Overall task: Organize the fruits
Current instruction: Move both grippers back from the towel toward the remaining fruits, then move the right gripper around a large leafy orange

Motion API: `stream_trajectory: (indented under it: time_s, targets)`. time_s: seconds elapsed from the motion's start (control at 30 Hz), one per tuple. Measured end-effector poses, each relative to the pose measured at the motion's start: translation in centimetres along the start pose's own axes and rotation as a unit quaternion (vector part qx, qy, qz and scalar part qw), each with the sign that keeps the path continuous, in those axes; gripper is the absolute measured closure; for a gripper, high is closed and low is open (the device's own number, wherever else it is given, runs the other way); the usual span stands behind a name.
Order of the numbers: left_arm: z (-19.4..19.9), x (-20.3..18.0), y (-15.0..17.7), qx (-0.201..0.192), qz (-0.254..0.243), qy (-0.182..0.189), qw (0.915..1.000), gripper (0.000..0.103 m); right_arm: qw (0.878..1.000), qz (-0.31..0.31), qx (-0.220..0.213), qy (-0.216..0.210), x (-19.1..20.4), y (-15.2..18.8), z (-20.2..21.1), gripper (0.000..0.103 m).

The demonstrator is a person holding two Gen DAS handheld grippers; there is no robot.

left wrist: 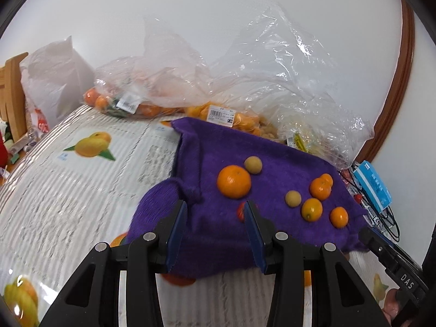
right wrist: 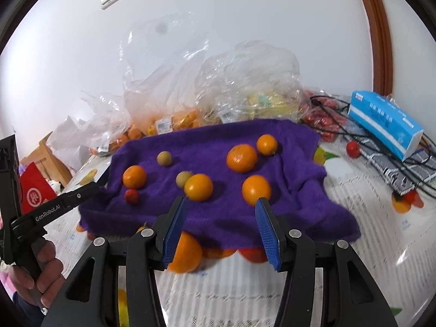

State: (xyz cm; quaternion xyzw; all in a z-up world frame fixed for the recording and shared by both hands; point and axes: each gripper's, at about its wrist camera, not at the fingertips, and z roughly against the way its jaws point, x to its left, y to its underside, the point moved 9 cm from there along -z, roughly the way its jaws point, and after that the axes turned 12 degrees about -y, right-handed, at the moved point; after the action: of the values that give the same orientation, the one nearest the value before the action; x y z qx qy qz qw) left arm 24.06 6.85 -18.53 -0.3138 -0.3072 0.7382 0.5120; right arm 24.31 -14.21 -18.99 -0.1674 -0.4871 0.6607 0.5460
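Note:
A purple towel [left wrist: 272, 163] [right wrist: 212, 141] lies on the table with several loose fruits on it: oranges [left wrist: 233, 181] [right wrist: 241, 158], small tan round fruits [left wrist: 253, 165] [right wrist: 164, 158] and a small red fruit [right wrist: 131, 196]. My left gripper [left wrist: 215, 209] is open over the towel's near left edge, the red fruit [left wrist: 241, 211] partly hidden behind its right finger. My right gripper [right wrist: 221, 207] is open and empty above the towel's near edge, just before two oranges [right wrist: 198, 187] [right wrist: 256, 189].
Clear plastic bags [left wrist: 190, 81] [right wrist: 169, 87] of oranges and other fruit stand along the wall behind the towel. A blue tissue pack [right wrist: 384, 125] [left wrist: 373, 188], black cables and a loose red fruit [right wrist: 353, 149] lie to the right. The tablecloth [left wrist: 68, 190] has printed fruit.

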Motion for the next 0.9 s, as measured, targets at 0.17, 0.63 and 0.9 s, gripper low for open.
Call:
stream_trajectory:
  time_s: [0.17,0.63,0.9]
  targets:
    - [1.1,0.6,0.7,-0.003,-0.001,-0.001,1.0,0.061,1.0,0.006,0.019,-0.016,1.3,1.2,-0.3,0.051]
    - [1.8,0.3,1.4,0.001,-0.007,0.007,0.9999,0.061,0.994,0.05,0.096,-0.017,3.2,4.0,-3.0,0.048]
    - [1.5,-0.2,1.7,0.01,-0.012,0.014,0.9998,0.061,0.99,0.054,0.131,-0.009,3.2,5.0,-4.2,0.045]
